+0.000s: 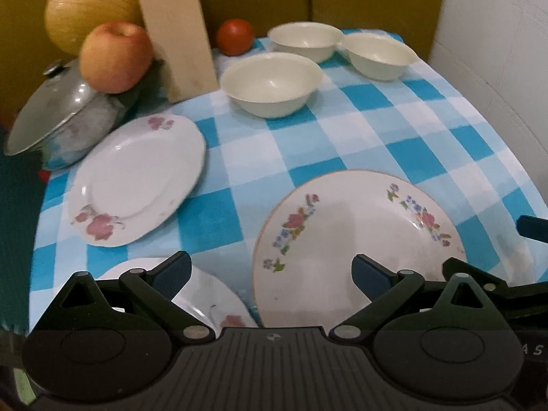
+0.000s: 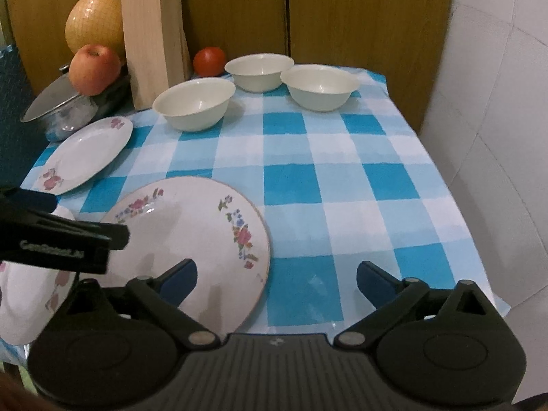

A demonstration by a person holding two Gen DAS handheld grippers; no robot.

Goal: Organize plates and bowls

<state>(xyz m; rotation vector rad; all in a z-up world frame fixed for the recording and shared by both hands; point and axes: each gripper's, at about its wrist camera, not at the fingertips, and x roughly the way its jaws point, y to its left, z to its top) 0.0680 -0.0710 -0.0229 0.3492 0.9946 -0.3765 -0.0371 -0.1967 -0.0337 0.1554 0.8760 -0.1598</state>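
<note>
Checked blue cloth covers my worktop; at its back a knife block, pot, three cream bowls. Floral plates lie nearest, beneath my left fingers and right fingers, both spread, empty.

Both tongs look the same: left tongs and right tongs are matte black plastic with dark blue pads, silver rivets at the pivots, round discs and a ribbed centre plate. White lettering on the left one's side, blurry.
</note>
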